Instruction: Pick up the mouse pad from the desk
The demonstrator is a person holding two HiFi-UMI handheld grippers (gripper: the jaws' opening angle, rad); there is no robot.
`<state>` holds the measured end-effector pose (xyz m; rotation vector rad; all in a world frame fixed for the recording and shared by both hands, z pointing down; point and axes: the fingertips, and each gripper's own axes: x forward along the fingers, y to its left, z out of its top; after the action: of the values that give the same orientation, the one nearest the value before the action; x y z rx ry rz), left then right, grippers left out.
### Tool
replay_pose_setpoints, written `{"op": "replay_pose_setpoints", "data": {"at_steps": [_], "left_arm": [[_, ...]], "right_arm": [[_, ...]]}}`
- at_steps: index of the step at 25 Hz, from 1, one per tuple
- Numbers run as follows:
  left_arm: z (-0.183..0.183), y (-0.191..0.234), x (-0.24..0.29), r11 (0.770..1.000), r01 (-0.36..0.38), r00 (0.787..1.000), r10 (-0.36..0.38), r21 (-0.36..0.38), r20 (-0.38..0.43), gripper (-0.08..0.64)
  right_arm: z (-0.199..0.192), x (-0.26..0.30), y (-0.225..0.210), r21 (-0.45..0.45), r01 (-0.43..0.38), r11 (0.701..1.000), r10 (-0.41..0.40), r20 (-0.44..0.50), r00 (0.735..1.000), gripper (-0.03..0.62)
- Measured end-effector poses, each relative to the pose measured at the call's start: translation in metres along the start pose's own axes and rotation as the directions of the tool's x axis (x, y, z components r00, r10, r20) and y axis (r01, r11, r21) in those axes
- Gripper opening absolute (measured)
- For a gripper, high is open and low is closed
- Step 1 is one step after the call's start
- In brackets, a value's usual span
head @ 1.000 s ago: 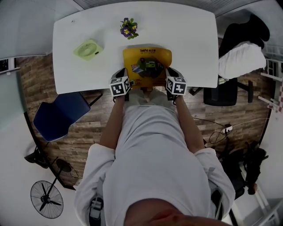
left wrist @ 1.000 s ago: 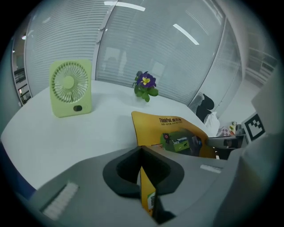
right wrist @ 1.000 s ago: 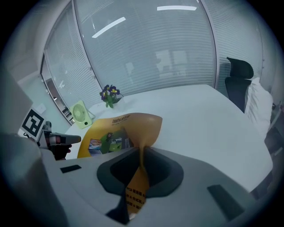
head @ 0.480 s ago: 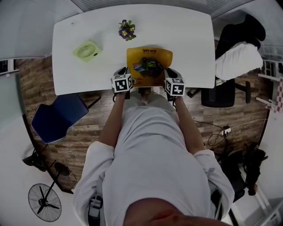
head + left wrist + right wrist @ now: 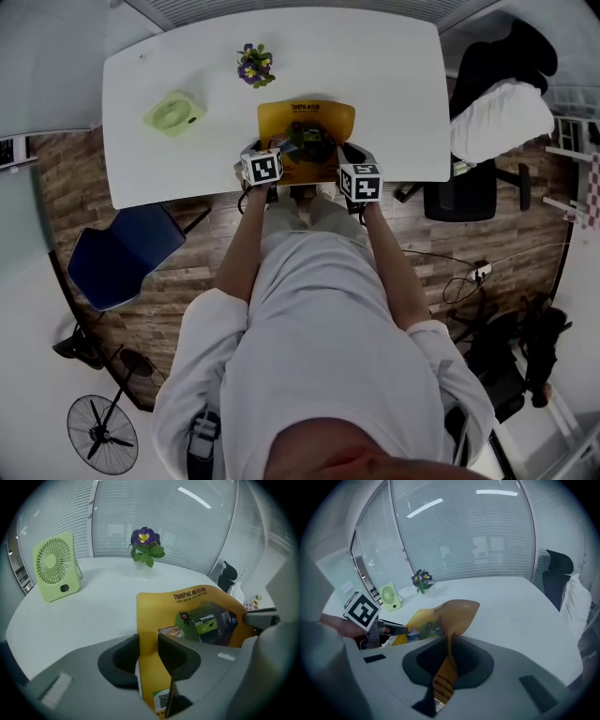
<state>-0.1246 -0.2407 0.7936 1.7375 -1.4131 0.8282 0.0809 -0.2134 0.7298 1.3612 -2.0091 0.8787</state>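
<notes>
1. Found the mouse pad (image 5: 305,131) at the near edge of the desk (image 5: 394,75): yellow, printed, set between both grippers, well apart from the fan (image 5: 173,112) and flowers (image 5: 251,64).
2. Right gripper (image 5: 354,161): pressed together on the pad's near right edge, pinching it firmly. Seen in the right gripper view as a sheet (image 5: 457,609) curling up out of the closed jaws (image 5: 449,656).
3. Left gripper (image 5: 261,155): spread partway, having just been opening. Near left edge of the pad (image 5: 154,616) standing in the gap (image 5: 149,644), not squeezed from both sides.
4. Done so far, judging by this: pad grasped and its near edge raised and bent. Cannot tell whether the far end clears the desk or rests on it.
5. Left to do, probably: either re-close the left side or carry on with the right alone, then lift the whole sheet clear of the desk.
6. Risk: held by one corner only, likely to droop, twist or slide out of the pinch.
</notes>
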Motion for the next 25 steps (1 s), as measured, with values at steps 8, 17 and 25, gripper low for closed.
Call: {"op": "replay_pose_setpoints", "data": {"at_steps": [8,17,25], "left_arm": [[-0.001,-0.004,0.0,0.993,0.101,0.994,-0.103,-0.064,-0.033,0.03],[0.012,-0.015,-0.027,0.981,0.166,0.983,-0.156,-0.097,0.101,0.025],[0.058,-0.02,-0.085,0.982,0.183,0.946,-0.164,-0.046,0.278,0.028]], "right_arm": [[-0.001,0.002,-0.002,0.004,-0.01,1.0,0.01,0.001,1.0,0.041],[0.009,-0.008,-0.009,-0.011,-0.018,1.0,0.019,0.054,0.998,0.043],[0.049,-0.043,-0.012,-0.009,-0.031,0.999,0.033,0.197,0.98,0.044]]}}
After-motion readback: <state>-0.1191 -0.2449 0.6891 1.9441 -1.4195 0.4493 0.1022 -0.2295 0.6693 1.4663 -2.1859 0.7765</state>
